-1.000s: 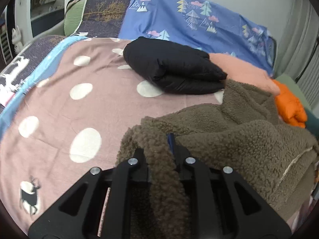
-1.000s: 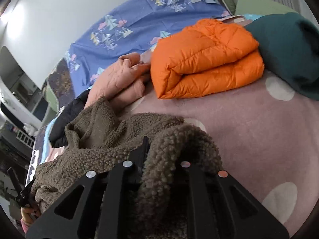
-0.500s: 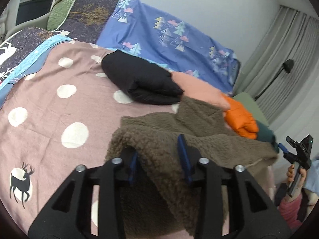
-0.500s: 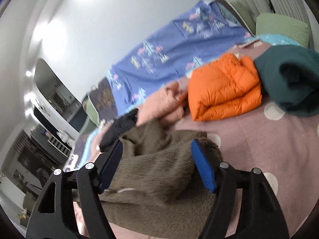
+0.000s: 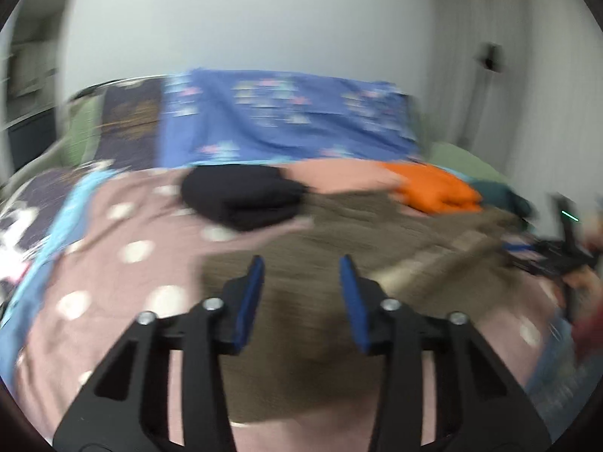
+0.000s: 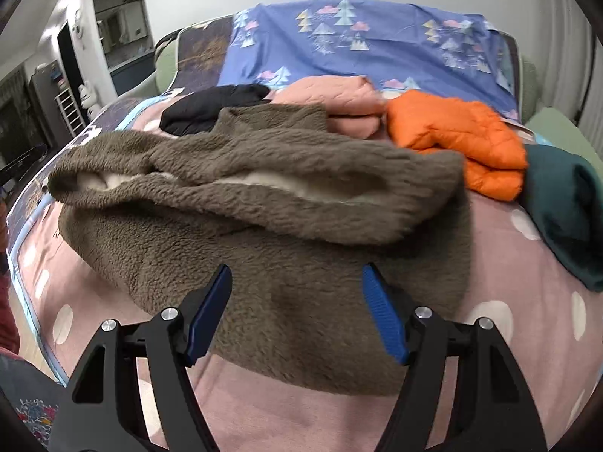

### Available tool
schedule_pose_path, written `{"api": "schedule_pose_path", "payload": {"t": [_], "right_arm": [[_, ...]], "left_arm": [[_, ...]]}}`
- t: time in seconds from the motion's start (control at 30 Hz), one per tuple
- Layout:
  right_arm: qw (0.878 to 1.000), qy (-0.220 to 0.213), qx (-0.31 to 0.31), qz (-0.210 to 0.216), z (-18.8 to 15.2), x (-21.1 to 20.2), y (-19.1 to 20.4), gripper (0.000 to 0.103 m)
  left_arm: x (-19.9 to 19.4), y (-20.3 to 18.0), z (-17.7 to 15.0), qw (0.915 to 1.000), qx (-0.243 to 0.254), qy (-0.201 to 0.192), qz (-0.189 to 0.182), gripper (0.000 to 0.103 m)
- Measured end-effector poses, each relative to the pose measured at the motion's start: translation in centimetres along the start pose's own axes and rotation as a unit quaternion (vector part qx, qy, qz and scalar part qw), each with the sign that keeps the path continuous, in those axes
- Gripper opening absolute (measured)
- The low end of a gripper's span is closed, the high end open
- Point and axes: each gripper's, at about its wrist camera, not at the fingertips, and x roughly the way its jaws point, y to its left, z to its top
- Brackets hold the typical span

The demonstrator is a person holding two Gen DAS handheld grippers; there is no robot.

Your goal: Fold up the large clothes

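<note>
1. one fleece [image 6: 264,233], brown and thick, lies on the bed [image 6: 501,358] just ahead of both grippers, folded over itself: an upper layer doubled onto a lower one, a pale lining showing in the seam between. it reads as partly folded, with the bundle broad and loose, so more folding seems due.

2. right gripper [image 6: 297,309] hangs over the near edge of the fleece with its blue pads apart and nothing between them. held this way it is free to pick a new hold on the cloth.

3. left gripper [image 5: 301,293] also stands spread and empty above the fleece [image 5: 339,263]; its view is smeared with motion blur, so fine detail there cannot be told. the right gripper [image 5: 554,252] shows faintly at that view's right edge.

4. four folded pieces sit in a row along the far side, touching or just beside one another: black jacket [image 6: 215,107], pink garment [image 6: 335,101], orange jacket [image 6: 456,139], teal garment [image 6: 565,203]. the row looks like the place for finished pieces, which would leave the near part of the bed as working room.

5. blue sheet [image 6: 358,41] with tree prints rises behind the row, at the head of the bed.
</note>
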Motion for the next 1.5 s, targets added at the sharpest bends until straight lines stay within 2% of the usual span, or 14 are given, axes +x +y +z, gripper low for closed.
{"api": "schedule_pose_path", "payload": {"t": [0.13,0.23,0.37,0.53,0.6,0.63,0.7,0.83,0.9,0.97,1.03,1.17,1.37,1.5], "right_arm": [[1.0,-0.003,0.004,0.011,1.1,1.2,0.3,0.071],[1.0,-0.012,0.02,0.014,2.2,1.6,0.0,0.071],[0.999,-0.027,0.042,0.018,3.9,2.2,-1.0,0.071],[0.996,-0.057,0.057,-0.044,8.5,3.6,-2.9,0.071],[0.992,-0.055,0.084,-0.079,10.1,4.8,-4.4,0.071],[0.991,-0.053,0.091,-0.083,10.4,5.2,-4.9,0.071],[0.99,-0.048,0.107,-0.077,10.9,6.3,-5.6,0.071],[0.991,-0.03,0.105,-0.076,10.6,8.8,-5.2,0.071],[0.988,0.005,0.104,-0.114,9.9,11.6,-5.6,0.071],[0.983,0.038,0.117,-0.136,8.9,14.1,-7.3,0.063],[0.981,0.048,0.153,-0.112,8.2,14.9,-8.9,0.063],[0.984,0.012,0.158,-0.08,8.8,12.3,-9.2,0.06],[0.994,-0.017,0.055,-0.091,12.4,10.7,-5.8,0.061],[0.998,0.057,-0.003,-0.009,13.0,14.5,-2.4,0.061]], "left_arm": [[2.6,-6.0,-1.5,0.9892,0.083,0.049,-0.11,0.037],[7.3,-9.4,-3.4,0.9737,0.136,0.125,-0.133,0.037],[13.1,-9.7,-3.7,0.9662,0.176,0.183,-0.046,0.032],[15.2,-5.6,2.9,0.9838,0.128,0.122,0.027,0.027],[15.8,-3.9,5.2,0.989,0.102,0.089,0.06,0.038],[16.3,-3.0,6.0,0.9886,0.092,0.074,0.093,0.054],[18.3,-1.4,6.4,0.9801,0.09,0.073,0.161,0.062],[23.9,1.1,4.4,0.9621,0.081,0.151,0.212,0.062],[26.4,2.5,2.2,0.9511,0.077,0.188,0.232,0.065],[27.0,3.7,1.4,0.9549,0.054,0.198,0.214,0.068],[26.4,4.8,1.6,0.9624,0.017,0.191,0.193,0.069],[24.7,5.1,2.0,0.9689,0.001,0.166,0.184,0.061],[21.3,3.2,4.8,0.989,-0.008,0.113,0.095,0.036],[23.3,0.2,4.2,0.9861,0.039,0.151,0.057,0.033]]}}
